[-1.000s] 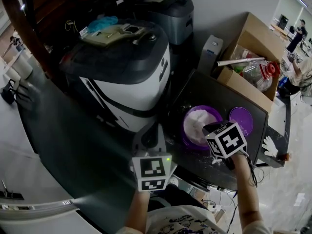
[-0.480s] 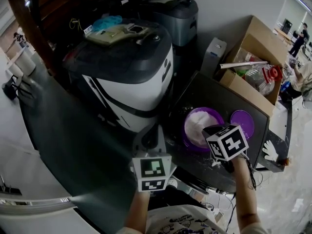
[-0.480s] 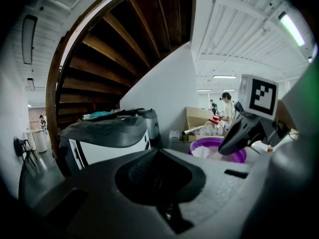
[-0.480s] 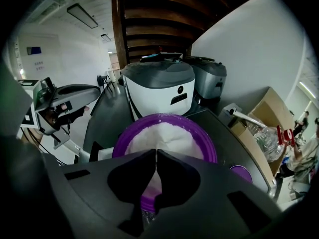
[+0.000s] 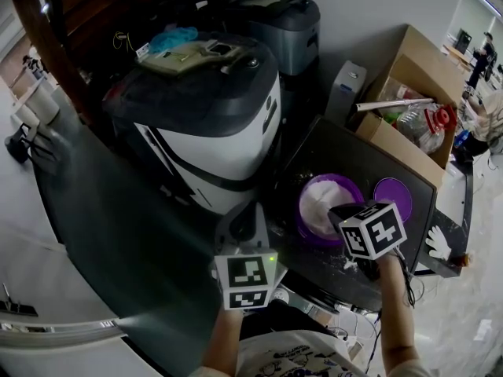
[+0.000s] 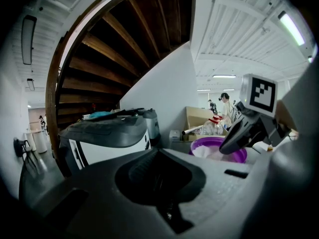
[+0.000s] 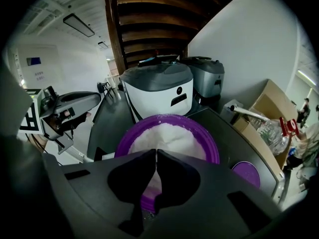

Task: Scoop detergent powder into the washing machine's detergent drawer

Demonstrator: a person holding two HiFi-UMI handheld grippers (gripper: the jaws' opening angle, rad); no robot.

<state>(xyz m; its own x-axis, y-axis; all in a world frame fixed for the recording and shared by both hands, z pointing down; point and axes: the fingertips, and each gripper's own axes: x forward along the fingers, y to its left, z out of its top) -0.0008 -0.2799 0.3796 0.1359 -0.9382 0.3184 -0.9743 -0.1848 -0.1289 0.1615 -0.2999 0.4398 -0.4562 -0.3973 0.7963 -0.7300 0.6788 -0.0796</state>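
Observation:
A purple bowl (image 5: 313, 231) heaped with white powder (image 5: 322, 199) stands on the dark table (image 5: 346, 151), right of the white washing machine (image 5: 212, 124) with its dark lid. My right gripper (image 5: 339, 210) hangs over the bowl's near side. In the right gripper view its jaws are shut (image 7: 155, 152) just above the powder (image 7: 167, 133), and I cannot tell if they hold anything. My left gripper (image 5: 242, 210) is at the table's near-left corner, beside the machine. Its jaws meet (image 6: 158, 152) with nothing showing between them. A purple lid (image 5: 391, 195) lies right of the bowl.
An open cardboard box (image 5: 409, 93) with bottles and a red item sits behind the table. A second grey machine (image 5: 275, 22) and a small white box (image 5: 342, 85) stand against the wall. Wooden stairs (image 6: 114, 59) rise behind the washing machine.
My right gripper has drifted slightly right and toward me over the bowl. The left gripper has stayed put.

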